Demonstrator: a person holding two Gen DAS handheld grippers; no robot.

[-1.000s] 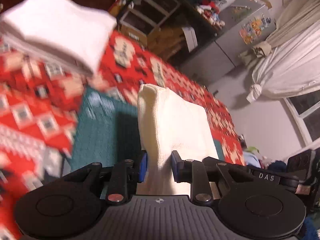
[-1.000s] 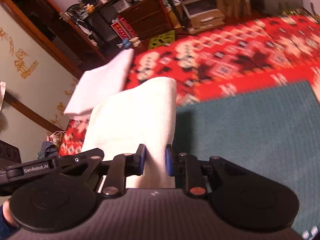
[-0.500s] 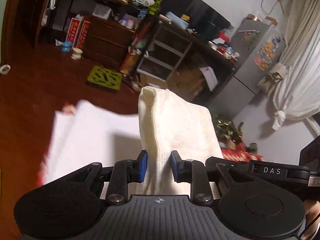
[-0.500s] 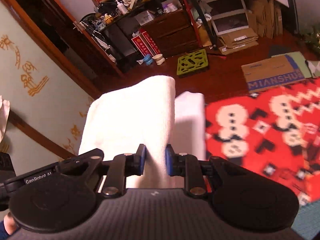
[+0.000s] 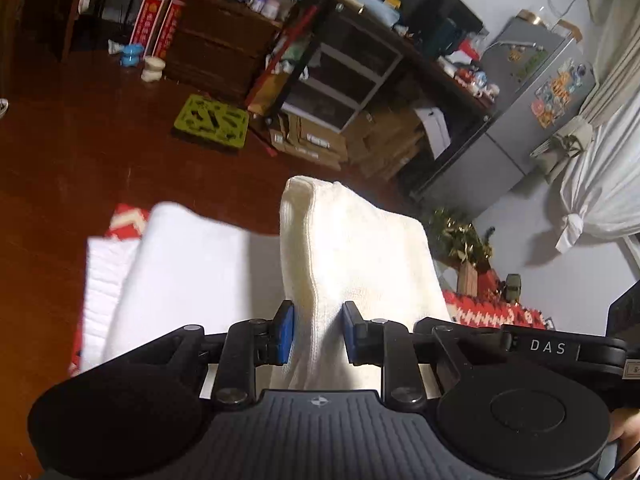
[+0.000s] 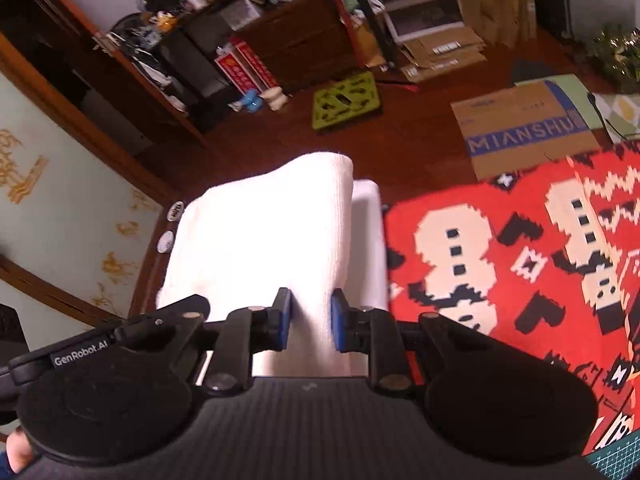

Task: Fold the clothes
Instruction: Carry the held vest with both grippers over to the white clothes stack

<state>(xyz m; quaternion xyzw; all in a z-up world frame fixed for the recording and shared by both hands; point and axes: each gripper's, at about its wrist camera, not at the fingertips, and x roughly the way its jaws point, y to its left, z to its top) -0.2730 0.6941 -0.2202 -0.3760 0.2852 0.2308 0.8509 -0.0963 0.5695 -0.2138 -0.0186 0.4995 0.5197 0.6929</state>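
Note:
A folded cream-white cloth (image 5: 352,248) stands up between the blue pads of my left gripper (image 5: 318,334), which is shut on it. The same cloth (image 6: 272,232) is pinched at its other end by my right gripper (image 6: 311,322), also shut on it. Under and behind the held cloth lies a stack of folded white cloths (image 5: 172,272), also seen as a white strip (image 6: 368,240) to the right of the held cloth in the right wrist view. The stack rests at the edge of a red patterned blanket (image 6: 500,264).
Dark wooden floor (image 5: 80,152) lies beyond the stack, with a green plastic grid (image 5: 212,122), a flat cardboard box (image 6: 524,128), cluttered shelves (image 5: 340,64) and a grey fridge (image 5: 520,92). A white curtain (image 5: 600,184) hangs at the right.
Both grippers have carried the cloth away from the teal mat and across the red blanket, ending over the white stack at the blanket's edge. Their grip on the cloth is unchanged.

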